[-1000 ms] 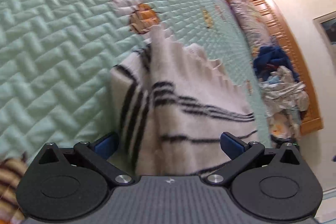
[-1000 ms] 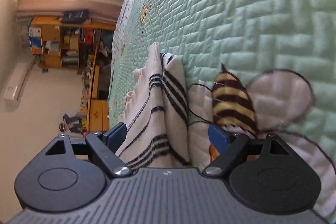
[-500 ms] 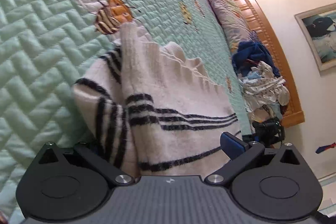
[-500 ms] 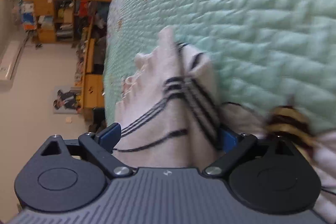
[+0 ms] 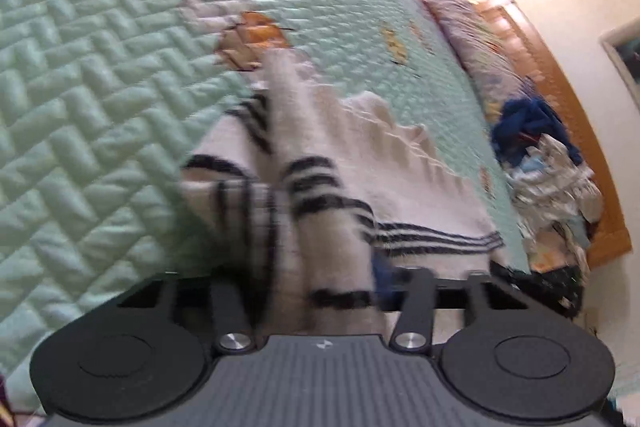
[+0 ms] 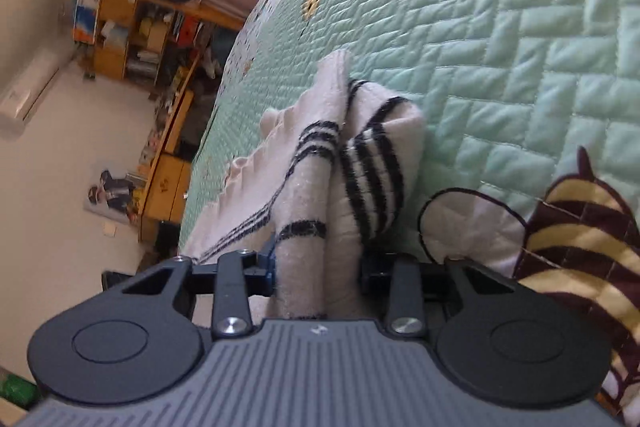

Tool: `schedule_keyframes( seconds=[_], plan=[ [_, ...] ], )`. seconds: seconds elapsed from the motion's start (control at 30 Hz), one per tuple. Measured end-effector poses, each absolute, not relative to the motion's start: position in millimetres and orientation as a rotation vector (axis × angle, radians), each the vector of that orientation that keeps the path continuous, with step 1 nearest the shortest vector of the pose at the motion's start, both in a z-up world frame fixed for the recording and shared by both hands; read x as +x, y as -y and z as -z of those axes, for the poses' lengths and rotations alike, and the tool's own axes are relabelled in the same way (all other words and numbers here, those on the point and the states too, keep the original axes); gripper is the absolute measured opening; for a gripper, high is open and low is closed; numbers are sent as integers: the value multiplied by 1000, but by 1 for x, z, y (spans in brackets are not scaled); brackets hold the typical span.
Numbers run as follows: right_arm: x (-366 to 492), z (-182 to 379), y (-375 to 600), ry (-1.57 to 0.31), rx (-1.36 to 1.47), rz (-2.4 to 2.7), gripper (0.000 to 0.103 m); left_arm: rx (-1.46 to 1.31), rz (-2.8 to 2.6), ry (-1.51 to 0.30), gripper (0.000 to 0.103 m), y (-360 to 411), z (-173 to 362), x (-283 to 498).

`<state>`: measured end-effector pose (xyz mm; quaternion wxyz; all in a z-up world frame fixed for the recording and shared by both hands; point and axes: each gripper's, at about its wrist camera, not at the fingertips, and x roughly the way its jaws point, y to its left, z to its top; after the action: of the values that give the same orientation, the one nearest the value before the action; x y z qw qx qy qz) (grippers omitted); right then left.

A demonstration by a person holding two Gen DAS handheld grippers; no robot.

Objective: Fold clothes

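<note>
Gripping the cream knit garment with black stripes (image 6: 316,211), the right tool (image 6: 318,269) is clamped on a bunched fold; the left tool (image 5: 304,291) seems closed on it too, though blur hides its fingers. The garment runs straight ahead from both tools along the mint-green quilted bed (image 6: 520,27).

quilted green bed (image 6: 520,27) — striped garment (image 6: 372,163), clothes pile (image 5: 552,163)
</note>
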<state>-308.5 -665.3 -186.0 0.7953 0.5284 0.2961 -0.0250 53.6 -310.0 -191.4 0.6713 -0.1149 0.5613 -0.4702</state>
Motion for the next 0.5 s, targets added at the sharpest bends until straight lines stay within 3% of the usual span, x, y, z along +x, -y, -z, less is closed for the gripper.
schedule_keyframes(
  seconds=[0.2, 0.5],
  plan=[
    [-317, 185, 662, -597, 1094, 135, 31, -225, 1025, -1212, 25, 313, 177, 44],
    [-294, 122, 635, -570, 860, 146, 27, -231, 1039, -1101, 23, 299, 130, 31]
  ],
)
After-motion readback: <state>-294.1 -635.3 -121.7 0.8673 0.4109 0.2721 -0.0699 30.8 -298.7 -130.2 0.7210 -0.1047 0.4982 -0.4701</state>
